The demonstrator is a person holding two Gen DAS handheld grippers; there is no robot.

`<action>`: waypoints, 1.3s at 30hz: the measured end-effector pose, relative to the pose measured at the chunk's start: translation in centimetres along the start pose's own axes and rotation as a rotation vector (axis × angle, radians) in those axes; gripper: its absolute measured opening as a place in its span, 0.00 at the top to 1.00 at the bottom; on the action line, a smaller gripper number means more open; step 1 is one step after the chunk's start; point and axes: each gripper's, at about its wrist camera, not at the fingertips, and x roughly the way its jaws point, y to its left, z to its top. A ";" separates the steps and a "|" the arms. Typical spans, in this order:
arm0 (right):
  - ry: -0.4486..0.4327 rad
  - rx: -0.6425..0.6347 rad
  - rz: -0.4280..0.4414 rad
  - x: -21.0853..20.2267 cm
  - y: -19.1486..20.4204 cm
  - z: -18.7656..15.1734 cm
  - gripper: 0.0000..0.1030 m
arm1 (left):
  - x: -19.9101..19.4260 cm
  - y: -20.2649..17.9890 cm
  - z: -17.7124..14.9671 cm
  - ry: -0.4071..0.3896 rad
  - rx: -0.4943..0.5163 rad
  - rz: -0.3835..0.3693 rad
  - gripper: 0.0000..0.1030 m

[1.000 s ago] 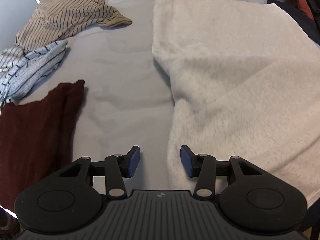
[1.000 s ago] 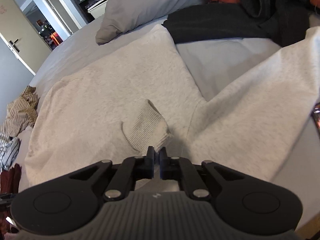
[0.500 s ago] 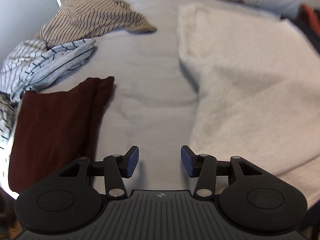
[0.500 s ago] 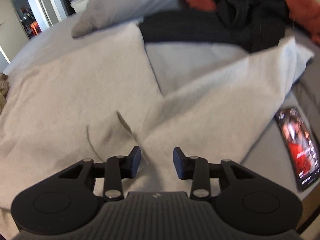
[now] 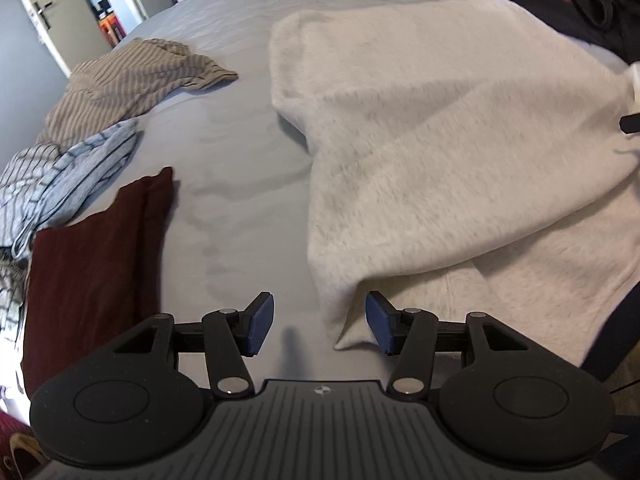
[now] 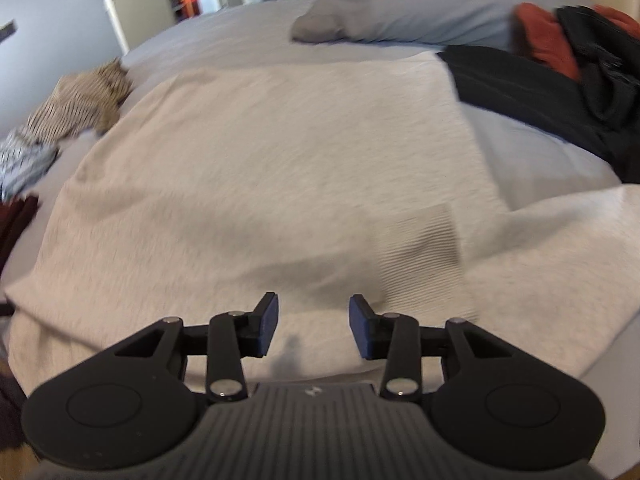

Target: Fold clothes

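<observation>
A pale grey sweatshirt is lying spread across the bed, one sleeve now folded over the body with its ribbed cuff resting just ahead and to the right of the right gripper. That gripper, which a second ago was pinched shut on the cuff, is opening its jaws with nothing between them, the sleeve let go and left lying where it was placed; the first sleeve fold looks done. The left gripper is hovering released and empty at the garment's near corner, which is sitting just inside its right finger, having swung in from the bare sheet toward the hem, likely to start the next fold. Off to its left are lying a folded maroon garment, a blue striped shirt and a beige striped top; a pillow and dark clothes are heaped beyond the sweatshirt.
</observation>
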 end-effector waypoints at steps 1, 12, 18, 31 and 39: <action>0.008 -0.007 -0.010 0.3 0.1 -0.1 0.58 | 0.4 0.0 0.0 0.002 -0.005 0.002 0.59; 0.105 0.010 -0.072 2.3 -1.5 -1.2 0.76 | 1.6 1.3 -1.3 0.085 -0.042 -0.017 0.98; 0.096 0.069 -0.072 1.0 -2.5 -0.9 0.80 | 1.4 1.7 -1.7 0.116 -0.074 -0.028 0.93; -0.037 0.221 -0.212 -3.1 -9.2 2.0 0.41 | -1.8 3.0 2.8 -0.011 -0.196 -0.064 0.78; -0.112 0.354 -0.297 -5.2 -18.2 5.8 0.41 | -1.2 0.9 7.6 -0.055 -0.218 -0.151 0.75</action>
